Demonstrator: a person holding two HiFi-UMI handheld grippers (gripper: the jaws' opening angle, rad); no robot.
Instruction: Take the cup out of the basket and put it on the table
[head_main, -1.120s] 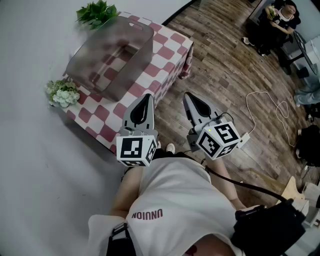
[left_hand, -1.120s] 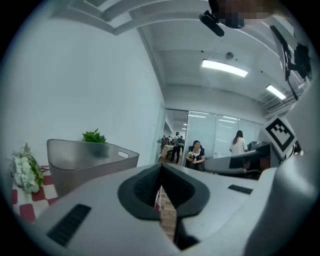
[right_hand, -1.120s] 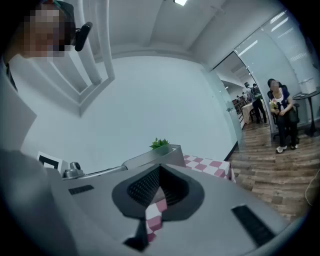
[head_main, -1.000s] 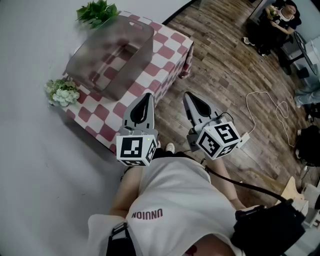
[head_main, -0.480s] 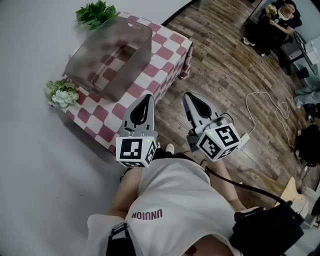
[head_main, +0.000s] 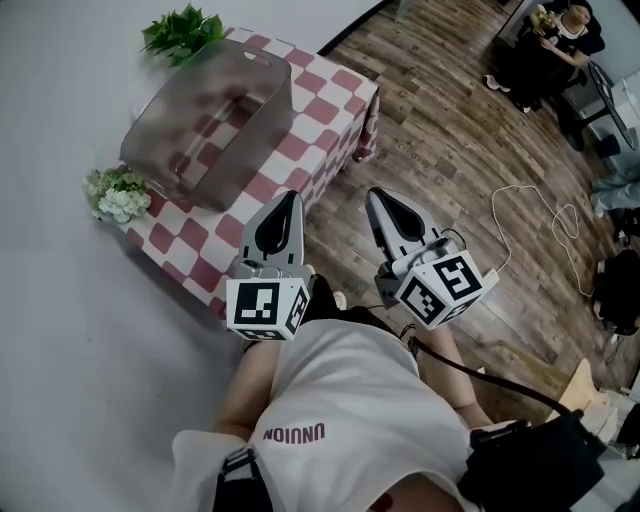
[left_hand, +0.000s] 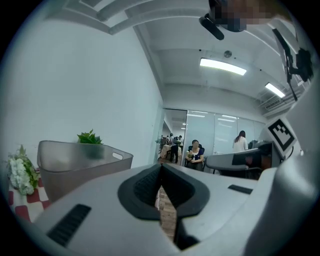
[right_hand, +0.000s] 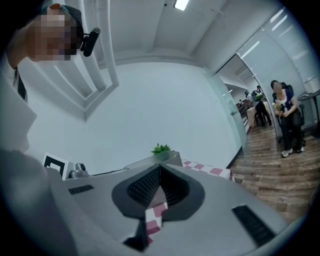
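A translucent grey basket (head_main: 205, 110) stands on a low table with a red-and-white checked cloth (head_main: 318, 122); what it holds is hidden by its frosted walls, and no cup shows in any view. My left gripper (head_main: 288, 197) is shut and empty, held near the table's front edge. My right gripper (head_main: 374, 194) is also shut and empty, over the wooden floor beside the table. The left gripper view shows the basket (left_hand: 80, 162) ahead to the left, and the right gripper view catches the basket (right_hand: 155, 159) beyond its jaws.
A green plant (head_main: 180, 30) sits behind the basket and white flowers (head_main: 117, 195) at its left end. A white wall lies left. A white cable (head_main: 530, 225) trails on the wooden floor at right. Seated people (head_main: 555, 40) are far back right.
The view has shifted: the table and basket sit slightly further up and left. Both grippers stay shut and close to my body, the left one a little lower in the frame.
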